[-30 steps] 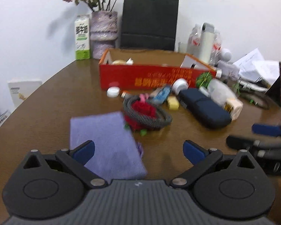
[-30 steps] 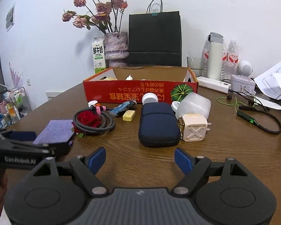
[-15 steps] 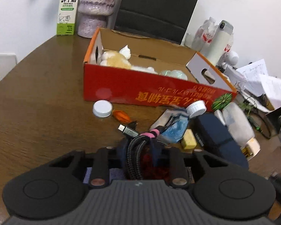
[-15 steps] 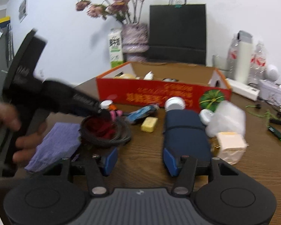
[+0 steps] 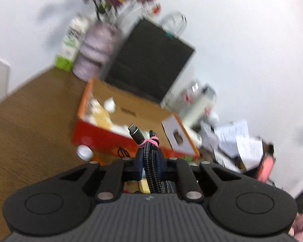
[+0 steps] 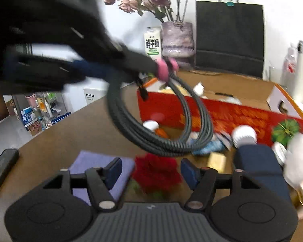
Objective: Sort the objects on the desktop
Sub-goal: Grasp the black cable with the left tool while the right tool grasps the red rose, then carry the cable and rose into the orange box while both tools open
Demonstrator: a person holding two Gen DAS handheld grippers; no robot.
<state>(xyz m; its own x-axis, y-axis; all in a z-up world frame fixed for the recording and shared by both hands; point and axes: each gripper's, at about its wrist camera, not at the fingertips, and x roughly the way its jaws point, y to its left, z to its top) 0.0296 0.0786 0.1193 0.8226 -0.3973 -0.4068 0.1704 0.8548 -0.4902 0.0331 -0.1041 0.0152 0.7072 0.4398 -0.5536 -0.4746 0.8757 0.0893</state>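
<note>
Now the left gripper [image 5: 150,166] is clamped on the coiled braided cable [image 6: 163,125], which dangles in the air just short of the red cardboard box [image 6: 222,113] straight ahead; the right gripper [image 6: 151,170], jaws parted and empty, hangs over the red flower [image 6: 157,172].

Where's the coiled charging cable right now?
The coiled cable hangs in the air, pinched in the left gripper, above the red flower and in front of the red cardboard box in the right wrist view.
</note>
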